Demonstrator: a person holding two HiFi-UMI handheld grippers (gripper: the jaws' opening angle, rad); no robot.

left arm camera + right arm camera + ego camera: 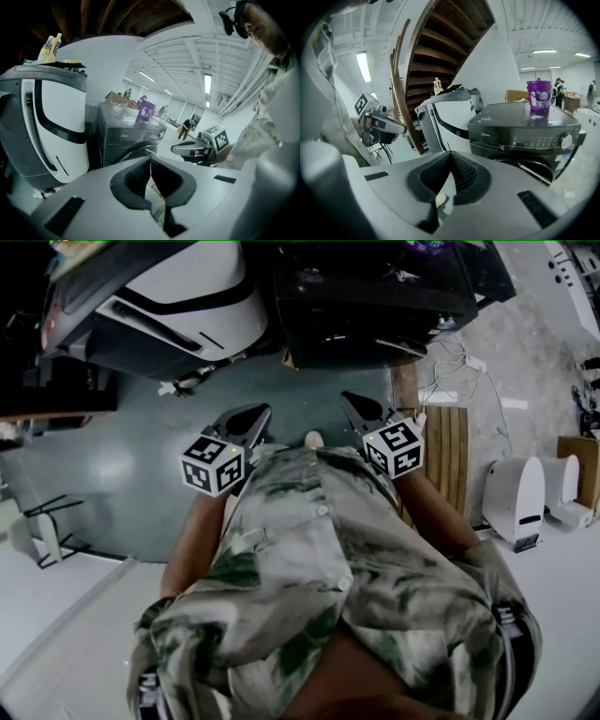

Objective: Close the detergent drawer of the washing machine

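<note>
Starting at the left: the white machine [169,296] isn't part of this, so I'm ignoring it. My left gripper [261,412] is up by my chest, its jaws pinched together with nothing between them. It's well short of anything, and I'd just leave it parked there.

My right gripper [350,399] is the same, fingers closed tight and empty, and that suits a push job fine.

The washer [511,117] is ahead and a bit to the right, well out of reach from here. The drawer [487,137] should be the left end of the top panel, by the logo. From this angle I honestly can't tell how far out it sits.

My plan is to step in and put the closed right tips flat on the middle of the drawer face. Then I push straight back along its slide, slow and even. I reckon shoving a corner would cock it sideways and jam it. I'd also stay left of the buttons and the dial [566,139], and not bump the purple tub [539,97] on top.
</note>
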